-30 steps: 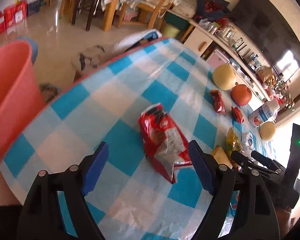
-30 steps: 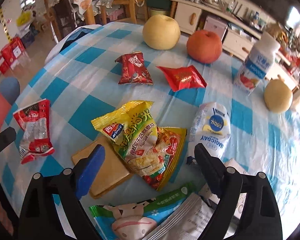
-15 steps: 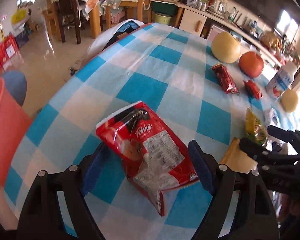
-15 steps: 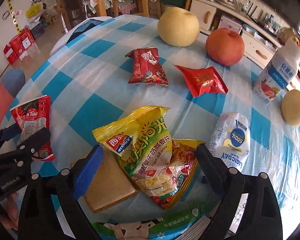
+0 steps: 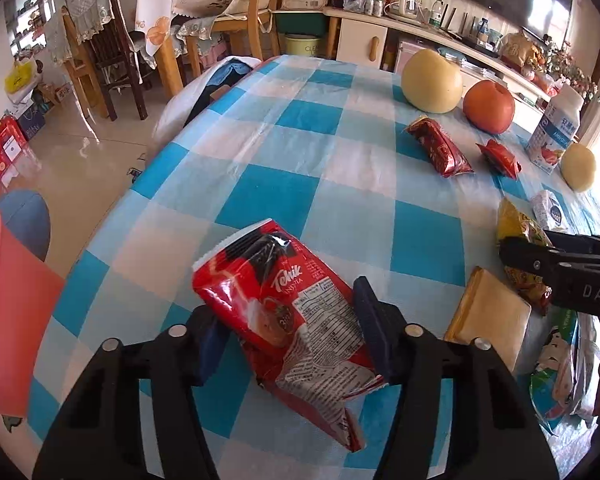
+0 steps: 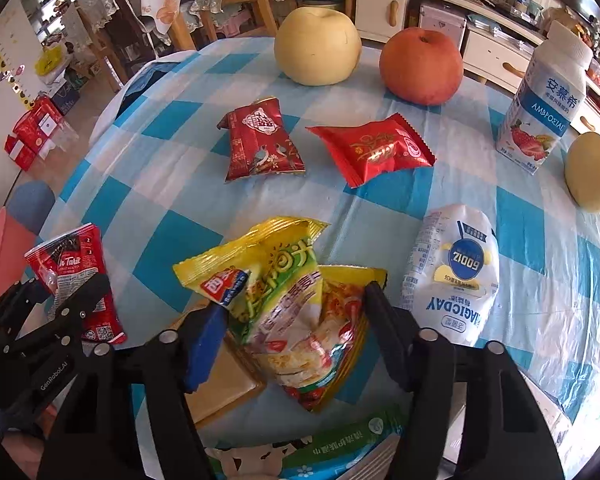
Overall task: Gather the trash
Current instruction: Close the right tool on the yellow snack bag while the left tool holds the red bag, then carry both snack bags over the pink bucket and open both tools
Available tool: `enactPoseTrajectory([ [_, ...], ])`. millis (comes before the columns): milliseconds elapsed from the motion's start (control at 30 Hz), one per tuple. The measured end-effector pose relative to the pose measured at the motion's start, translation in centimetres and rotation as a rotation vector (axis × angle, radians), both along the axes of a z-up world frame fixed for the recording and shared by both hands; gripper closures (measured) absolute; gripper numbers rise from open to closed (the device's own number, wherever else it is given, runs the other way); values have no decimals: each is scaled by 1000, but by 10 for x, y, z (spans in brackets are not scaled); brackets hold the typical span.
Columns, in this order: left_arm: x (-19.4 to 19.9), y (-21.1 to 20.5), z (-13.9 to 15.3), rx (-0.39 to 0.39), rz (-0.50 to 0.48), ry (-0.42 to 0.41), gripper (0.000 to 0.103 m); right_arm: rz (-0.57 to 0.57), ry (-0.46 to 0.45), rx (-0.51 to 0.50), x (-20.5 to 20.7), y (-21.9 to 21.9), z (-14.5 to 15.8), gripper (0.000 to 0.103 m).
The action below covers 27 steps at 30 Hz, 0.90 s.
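Observation:
A red snack bag (image 5: 284, 312) lies near the front left corner of the blue-checked table (image 5: 300, 168). My left gripper (image 5: 292, 332) is closing on it, and both blue pads touch its sides. A yellow-green snack bag (image 6: 288, 300) bulges up between the pads of my right gripper (image 6: 292, 332), whose jaws are also closing and press its edges. The right wrist view shows the left gripper (image 6: 60, 320) on the red snack bag (image 6: 76, 276) at the left. The left wrist view shows the right gripper (image 5: 540, 256) at the right edge.
A pink bin (image 5: 4, 308) stands on the floor left of the table. On the table lie a red bird packet (image 6: 260, 140), a red wrapper (image 6: 374, 148), a white pouch (image 6: 454, 272), a tan flat pack (image 5: 488, 316) and a green packet (image 6: 340, 448). Pears, an apple (image 6: 420, 64) and a yoghurt bottle (image 6: 548, 92) stand further back.
Both grippers came down around their bags and their jaws narrowed onto them. The yellow bag now buckles upward between the right pads, and the left view has rolled level.

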State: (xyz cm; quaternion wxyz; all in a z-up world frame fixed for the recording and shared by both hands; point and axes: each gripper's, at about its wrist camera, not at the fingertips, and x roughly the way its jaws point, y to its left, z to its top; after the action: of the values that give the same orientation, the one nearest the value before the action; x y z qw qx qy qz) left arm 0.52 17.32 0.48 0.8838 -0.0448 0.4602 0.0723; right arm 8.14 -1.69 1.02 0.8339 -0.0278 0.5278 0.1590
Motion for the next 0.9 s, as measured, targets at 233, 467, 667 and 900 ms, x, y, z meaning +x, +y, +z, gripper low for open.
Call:
enactPoseTrajectory([
  [233, -4, 10, 3, -71, 11, -9, 60, 11, -18, -31, -10, 4, 8, 50],
  [467, -8, 26, 5, -196, 22, -13, 70, 2, -81, 6, -24, 3, 33, 55],
  [667, -12, 35, 7, -286, 21, -26, 73, -8, -117, 52, -37, 3, 55, 55],
  [900, -21, 48, 29, -402, 11, -113, 74, -18, -147, 116, -52, 9, 77, 55],
])
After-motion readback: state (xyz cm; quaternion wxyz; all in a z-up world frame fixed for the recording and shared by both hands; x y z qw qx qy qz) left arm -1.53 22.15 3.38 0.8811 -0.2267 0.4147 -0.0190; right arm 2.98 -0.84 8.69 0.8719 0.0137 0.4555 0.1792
